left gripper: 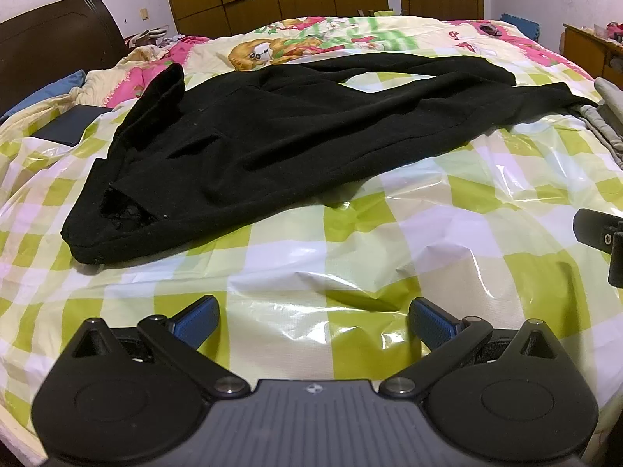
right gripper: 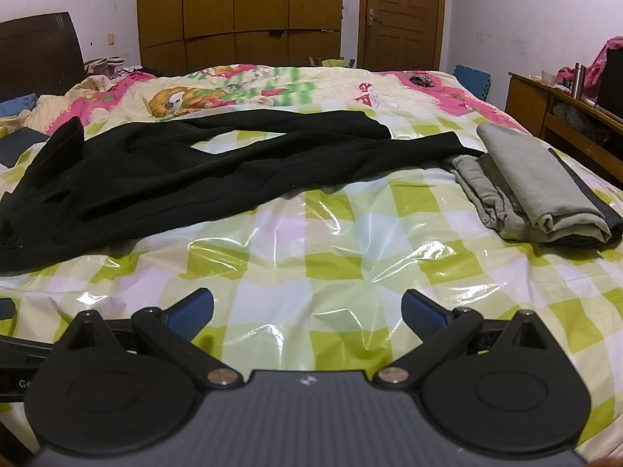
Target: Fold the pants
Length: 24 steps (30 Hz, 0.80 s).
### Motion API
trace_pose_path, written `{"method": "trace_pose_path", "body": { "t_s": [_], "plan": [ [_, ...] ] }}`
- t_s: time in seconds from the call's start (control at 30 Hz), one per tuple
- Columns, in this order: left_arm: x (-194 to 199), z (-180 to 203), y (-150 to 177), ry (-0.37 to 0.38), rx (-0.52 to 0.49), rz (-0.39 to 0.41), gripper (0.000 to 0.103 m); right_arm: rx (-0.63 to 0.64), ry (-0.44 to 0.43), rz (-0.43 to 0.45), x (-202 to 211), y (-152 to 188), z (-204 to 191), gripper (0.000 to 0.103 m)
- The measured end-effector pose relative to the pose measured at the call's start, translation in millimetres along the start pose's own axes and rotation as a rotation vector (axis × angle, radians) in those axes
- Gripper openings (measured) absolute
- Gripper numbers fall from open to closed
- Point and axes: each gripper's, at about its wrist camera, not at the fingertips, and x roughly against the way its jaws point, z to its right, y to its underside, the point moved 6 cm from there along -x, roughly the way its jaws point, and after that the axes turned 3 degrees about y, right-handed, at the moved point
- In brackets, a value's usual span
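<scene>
Black pants [left gripper: 272,128] lie spread out on the green-checked plastic sheet [left gripper: 350,257] on the bed, waistband at the near left, both legs running to the far right. They also show in the right wrist view [right gripper: 202,171]. My left gripper [left gripper: 313,321] is open and empty, hovering over the sheet in front of the pants. My right gripper [right gripper: 307,311] is open and empty, also short of the pants. Part of the right gripper [left gripper: 601,233] shows at the right edge of the left wrist view.
A stack of folded grey clothes [right gripper: 537,186] lies on the bed at the right, touching the pant leg ends. A dark flat box [left gripper: 66,128] sits at the left. A headboard [left gripper: 50,50], a wardrobe [right gripper: 237,11], a door and a wooden side table [right gripper: 564,109] surround the bed.
</scene>
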Motion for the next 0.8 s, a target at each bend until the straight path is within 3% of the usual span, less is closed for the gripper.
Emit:
{"method": "trace_pose_path", "body": {
  "t_s": [0.8],
  "plan": [
    [1.1, 0.3, 0.0, 0.025, 0.001, 0.012, 0.103, 0.016, -0.005, -0.009, -2.0, 1.1, -4.2, 0.102]
  ]
}}
